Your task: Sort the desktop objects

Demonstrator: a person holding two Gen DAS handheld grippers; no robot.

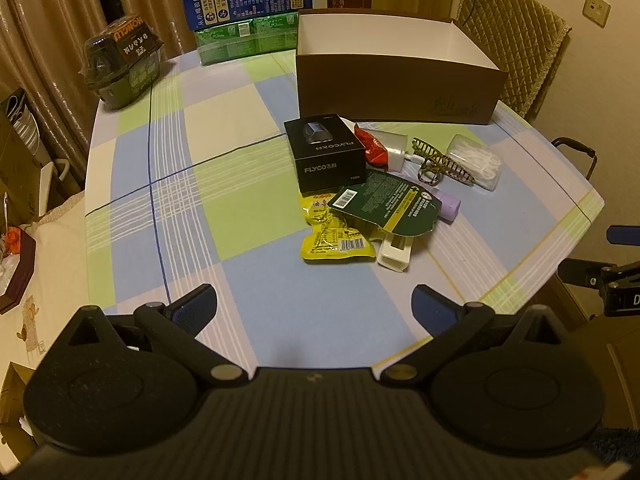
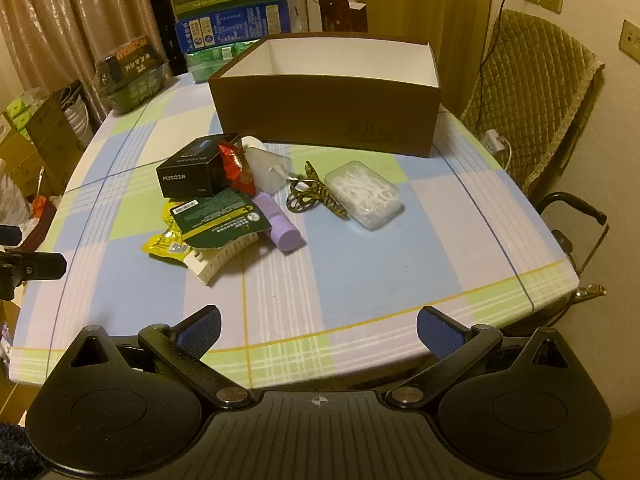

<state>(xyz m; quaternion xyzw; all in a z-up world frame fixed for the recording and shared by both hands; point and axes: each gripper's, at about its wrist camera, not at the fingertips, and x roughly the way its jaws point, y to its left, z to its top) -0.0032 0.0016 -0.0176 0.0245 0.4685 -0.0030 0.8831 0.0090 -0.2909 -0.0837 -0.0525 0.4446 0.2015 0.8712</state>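
A pile of small objects lies mid-table: a black FLYCO box (image 1: 329,152) (image 2: 192,171), a yellow snack pack (image 1: 334,236) (image 2: 168,245), a dark green card (image 1: 386,205) (image 2: 218,216), a white hair clip (image 1: 394,254) (image 2: 218,258), a purple tube (image 1: 448,202) (image 2: 280,226), a red packet (image 1: 372,148) (image 2: 236,166), a leopard hair claw (image 1: 440,162) (image 2: 316,196) and a clear floss-pick case (image 1: 478,162) (image 2: 366,194). Behind them stands an open brown box (image 1: 396,80) (image 2: 324,108). My left gripper (image 1: 314,306) and right gripper (image 2: 318,330) hover open near the front edge, holding nothing.
A checked cloth covers the table (image 1: 224,216) (image 2: 380,264). Stacked milk cartons (image 1: 248,16) (image 2: 232,12) and a dark plastic-wrapped container (image 1: 124,60) (image 2: 134,70) stand at the back left. A padded chair (image 1: 516,40) (image 2: 536,92) is at the right.
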